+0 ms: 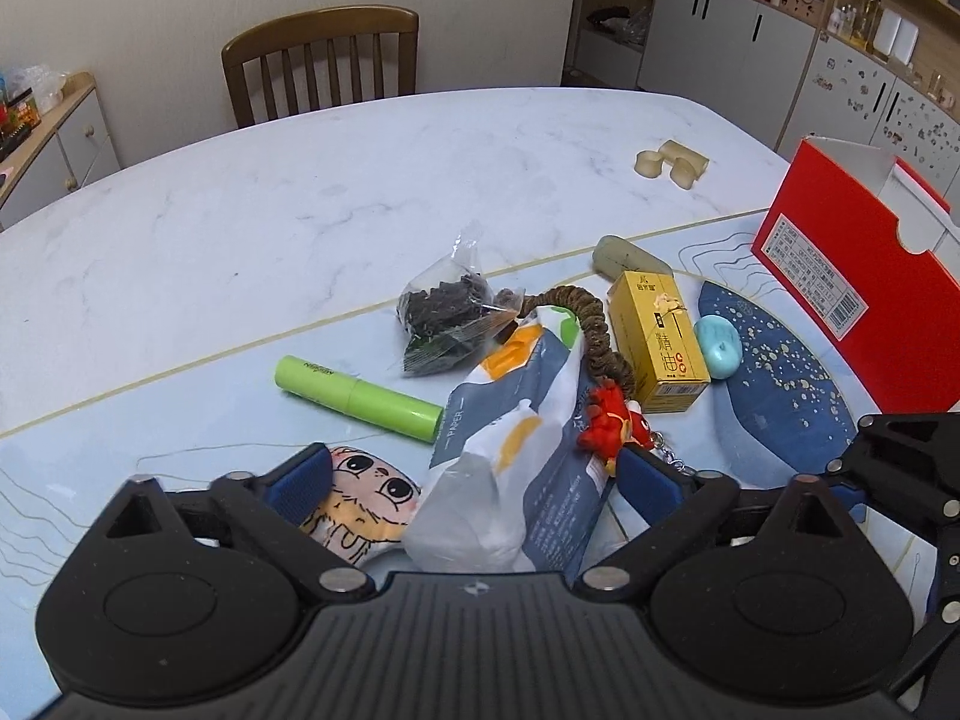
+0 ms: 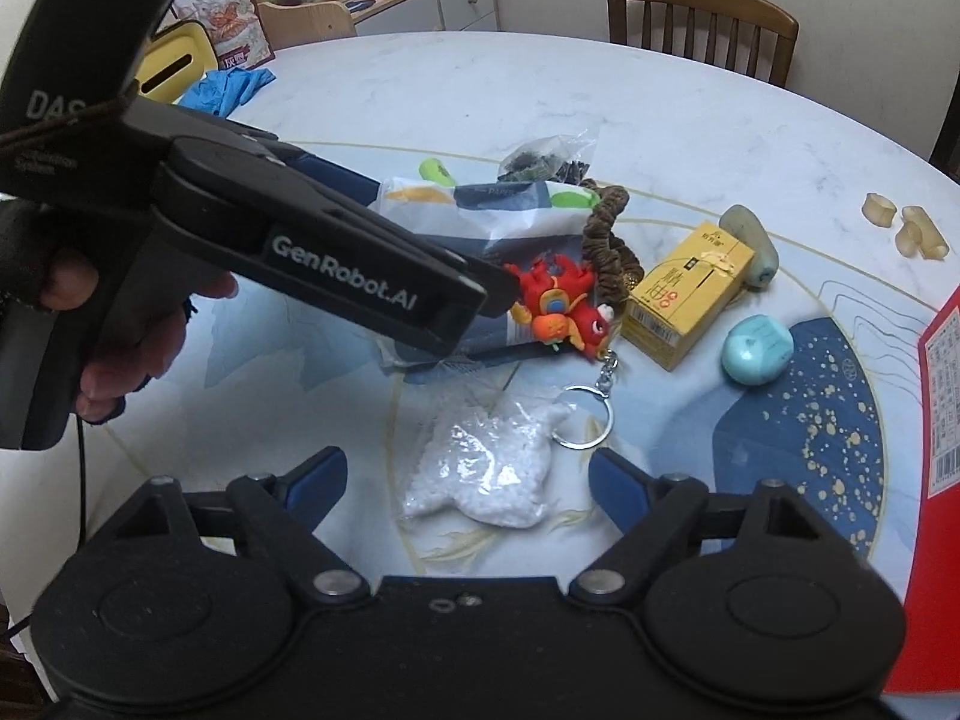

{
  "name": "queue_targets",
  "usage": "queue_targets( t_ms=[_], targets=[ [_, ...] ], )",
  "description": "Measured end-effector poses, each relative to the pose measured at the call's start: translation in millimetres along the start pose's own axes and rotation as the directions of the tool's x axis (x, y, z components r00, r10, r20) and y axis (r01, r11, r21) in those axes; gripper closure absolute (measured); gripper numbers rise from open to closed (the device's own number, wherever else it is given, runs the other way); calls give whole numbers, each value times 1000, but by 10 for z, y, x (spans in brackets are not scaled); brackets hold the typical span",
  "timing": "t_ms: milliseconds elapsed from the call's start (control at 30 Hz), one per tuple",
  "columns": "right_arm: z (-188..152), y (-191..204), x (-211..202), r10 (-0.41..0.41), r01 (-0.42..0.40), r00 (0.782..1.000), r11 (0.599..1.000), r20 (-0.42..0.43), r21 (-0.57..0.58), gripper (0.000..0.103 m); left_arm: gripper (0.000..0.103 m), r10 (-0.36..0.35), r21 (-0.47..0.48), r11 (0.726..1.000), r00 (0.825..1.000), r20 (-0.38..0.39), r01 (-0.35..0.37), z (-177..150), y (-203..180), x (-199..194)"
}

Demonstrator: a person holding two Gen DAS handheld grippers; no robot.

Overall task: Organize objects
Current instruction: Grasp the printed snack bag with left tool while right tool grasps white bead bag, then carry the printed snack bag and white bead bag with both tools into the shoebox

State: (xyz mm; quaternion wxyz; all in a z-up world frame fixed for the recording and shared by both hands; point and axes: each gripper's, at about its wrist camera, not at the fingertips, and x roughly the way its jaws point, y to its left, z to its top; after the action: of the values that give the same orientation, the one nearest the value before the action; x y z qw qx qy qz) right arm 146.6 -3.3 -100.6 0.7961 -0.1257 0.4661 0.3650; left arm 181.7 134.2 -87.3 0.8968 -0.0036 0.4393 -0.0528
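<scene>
Ok so the clutter sits on a blue patterned mat (image 1: 198, 396) along the near edge of the marble table (image 1: 300, 180), and I'll go left to right. Furthest left is a lime green tube (image 1: 357, 399), then a clear bag of dark dried stuff (image 1: 447, 318). Next is the blue-and-white paper packet (image 1: 528, 420), and the left gripper (image 1: 474, 480) has its blue pads spread wide on either side of it, so nothing is clamped as far as I can see. A cartoon-face pouch (image 1: 360, 498) lies just beside the left pad.

From the right wrist view, the red dragon keychain (image 2: 561, 306) lies against that packet, touching a brown scrunchie (image 2: 609, 234), with its ring trailing toward a bag of white beads (image 2: 486, 468). The right gripper (image 2: 468, 480) is also wide open, with the bead bag between its fingers and no grip on it.

Then there's the yellow box (image 2: 687, 297), a teal egg-shaped thing (image 2: 756, 348), and the red box (image 1: 852, 276) at the right edge, which I'm guessing is where everything goes.

The risk is that if the left claw closes on the packet, it could pinch the keychain or drag it along, since they touch. The loose plastic might also crumple and slip out.
</scene>
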Motion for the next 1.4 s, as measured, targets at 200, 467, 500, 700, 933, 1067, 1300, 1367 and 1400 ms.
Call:
queue_targets(
  t_ms=[200,467,500,700,933,1067,1300,1367,1400],
  targets=[
    [-1,34,42,-16,16,1000,1000,-2,-3,22,42,-10,12,1000,1000,14,10,-3,-18,-41],
    [-9,97,35,-45,44,999,998,-8,-42,51,70,-12,33,999,1000,19,11,-66,-90,-104],
    [-9,95,32,-42,41,999,998,-12,-44,53,72,-7,34,999,1000,21,6,-68,-104,-121],
    [-37,35,-49,-33,33,999,999,-7,-25,65,80,1,16,1000,999,32,-2,-87,-178,-222],
    [-110,-106,-291,-21,21,1000,1000,11,22,68,81,-20,-34,999,999,44,21,-127,-245,-418],
    [-208,-190,-493,-6,4,999,998,33,61,69,82,-21,-72,997,999,48,25,-154,-298,-553],
    [-359,-423,-896,21,-32,997,991,81,133,69,82,-19,-101,995,998,67,26,-143,-500,-857],
    [-397,-486,-1015,21,-34,996,988,90,149,69,82,-19,-104,994,997,72,26,-128,-581,-930],
    [-412,-520,-1079,19,-34,995,988,97,152,69,82,-20,-105,994,997,76,28,-119,-628,-969]
  ],
)
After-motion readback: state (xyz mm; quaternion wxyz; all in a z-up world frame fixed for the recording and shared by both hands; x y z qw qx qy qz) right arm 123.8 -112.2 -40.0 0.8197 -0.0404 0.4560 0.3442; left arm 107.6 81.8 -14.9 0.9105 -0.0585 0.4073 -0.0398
